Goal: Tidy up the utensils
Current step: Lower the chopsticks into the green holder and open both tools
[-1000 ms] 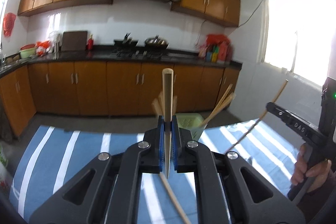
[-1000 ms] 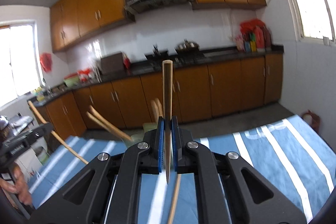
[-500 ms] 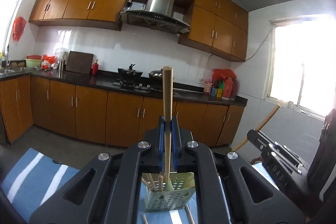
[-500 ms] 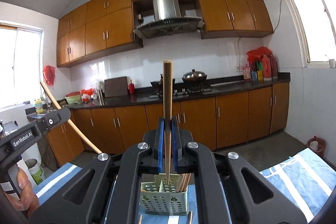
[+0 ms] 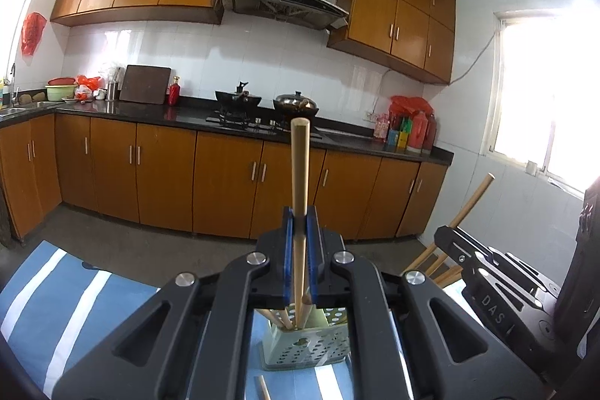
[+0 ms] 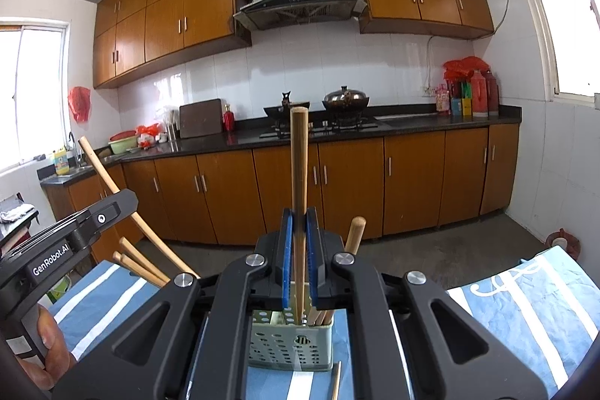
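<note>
My left gripper (image 5: 299,231) is shut on a wooden chopstick (image 5: 300,175) held upright, its lower end down in the pale green perforated utensil holder (image 5: 305,347). My right gripper (image 6: 299,231) is shut on another wooden chopstick (image 6: 299,175), also upright with its tip inside the same holder (image 6: 290,343). Several chopsticks stand in the holder. The right gripper shows at the right of the left wrist view (image 5: 487,291); the left gripper shows at the left of the right wrist view (image 6: 67,242).
The holder stands on a blue and white striped cloth (image 6: 525,306) over the table. Loose chopsticks lie on the cloth in front of the holder (image 6: 335,381) (image 5: 262,387). Kitchen cabinets and a counter stand behind.
Both grippers have tipped their chopsticks upright and moved over the holder, then lowered; the chopstick tips are now inside the holder. Both stay shut.
</note>
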Action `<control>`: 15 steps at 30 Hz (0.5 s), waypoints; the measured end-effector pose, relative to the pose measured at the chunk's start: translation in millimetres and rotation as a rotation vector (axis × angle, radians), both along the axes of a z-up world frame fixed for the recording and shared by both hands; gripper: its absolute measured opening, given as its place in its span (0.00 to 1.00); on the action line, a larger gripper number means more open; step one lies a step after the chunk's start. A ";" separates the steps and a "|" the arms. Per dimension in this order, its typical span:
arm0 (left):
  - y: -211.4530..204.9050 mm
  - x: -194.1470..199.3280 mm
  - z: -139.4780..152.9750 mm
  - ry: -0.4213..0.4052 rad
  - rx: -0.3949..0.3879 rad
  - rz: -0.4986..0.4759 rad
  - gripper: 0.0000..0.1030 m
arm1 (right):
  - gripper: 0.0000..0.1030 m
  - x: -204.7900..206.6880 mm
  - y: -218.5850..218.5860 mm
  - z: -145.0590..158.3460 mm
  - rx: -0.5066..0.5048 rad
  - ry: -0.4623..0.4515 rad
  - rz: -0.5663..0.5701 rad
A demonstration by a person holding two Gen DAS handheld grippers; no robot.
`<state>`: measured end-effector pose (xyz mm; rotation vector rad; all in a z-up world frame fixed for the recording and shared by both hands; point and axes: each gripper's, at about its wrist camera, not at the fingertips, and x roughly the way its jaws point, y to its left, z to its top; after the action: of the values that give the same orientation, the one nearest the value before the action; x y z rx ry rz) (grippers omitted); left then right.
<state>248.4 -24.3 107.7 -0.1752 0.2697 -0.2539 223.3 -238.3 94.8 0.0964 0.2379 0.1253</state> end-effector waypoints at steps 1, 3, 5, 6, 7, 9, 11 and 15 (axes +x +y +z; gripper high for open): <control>0.4 3.0 0.7 0.006 -0.001 -0.003 0.08 | 0.08 -1.4 -0.2 0.1 0.000 -0.002 -0.003; 1.8 4.9 -0.6 0.014 -0.007 -0.001 0.08 | 0.08 -0.6 0.3 1.5 0.001 0.006 0.002; 4.1 4.4 -0.6 0.021 -0.014 -0.006 0.09 | 0.08 -0.6 2.2 4.0 -0.001 0.011 0.001; 5.8 3.5 0.2 0.021 -0.017 -0.006 0.10 | 0.09 -1.7 2.1 4.8 -0.001 0.011 0.001; 7.0 1.8 1.0 0.019 -0.019 -0.005 0.10 | 0.10 -4.7 1.4 6.6 0.001 0.009 -0.002; 10.8 -3.5 4.2 0.013 -0.027 -0.002 0.14 | 0.12 -6.0 -1.2 9.1 0.009 0.005 -0.003; 15.1 -10.0 8.0 0.006 -0.039 -0.001 0.17 | 0.17 -13.1 -5.2 14.2 0.015 -0.005 -0.005; 28.9 -33.8 14.7 -0.010 -0.046 0.008 0.22 | 0.24 -38.3 -16.5 18.2 0.013 -0.021 -0.026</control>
<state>214.6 4.5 122.4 -0.2202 0.2529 -0.2528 185.0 -254.8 113.0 0.1115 0.2148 0.1021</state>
